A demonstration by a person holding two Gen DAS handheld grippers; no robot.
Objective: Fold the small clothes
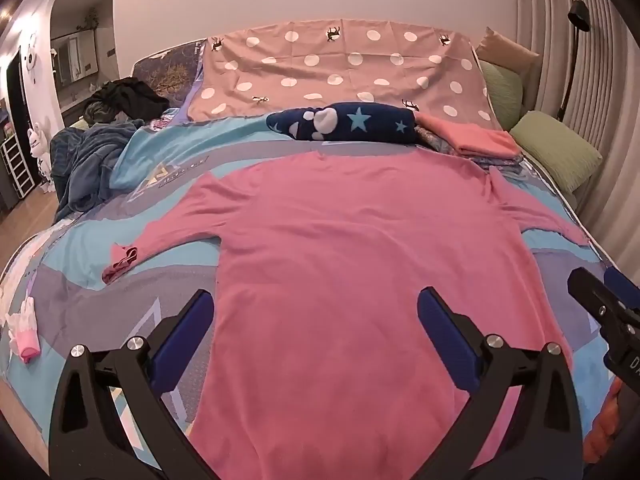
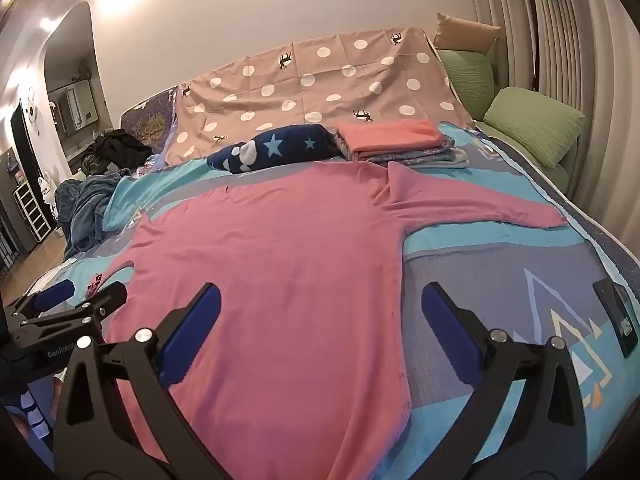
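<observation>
A pink long-sleeved top (image 1: 360, 248) lies spread flat on the bed, sleeves out to both sides, hem toward me. My left gripper (image 1: 316, 320) hovers open over the top's lower left part, nothing between its blue pads. In the right wrist view the same pink top (image 2: 272, 264) fills the middle, and my right gripper (image 2: 320, 316) stands open over its lower right edge, also empty. Each gripper shows in the other's view: the right gripper (image 1: 604, 304) at the far right, the left gripper (image 2: 80, 296) at the far left. The left sleeve's cuff (image 1: 120, 264) is bunched.
A folded pink garment (image 2: 392, 134) tops a stack of folded clothes at the back right, beside a navy star-patterned bundle (image 2: 276, 150). A dark blue blanket (image 1: 88, 160) is heaped at the left. A pink-and-white glove (image 1: 24, 332) and a black phone (image 2: 618, 316) lie on the patterned bedspread (image 2: 480, 280). Green pillows (image 2: 536, 124) line the right.
</observation>
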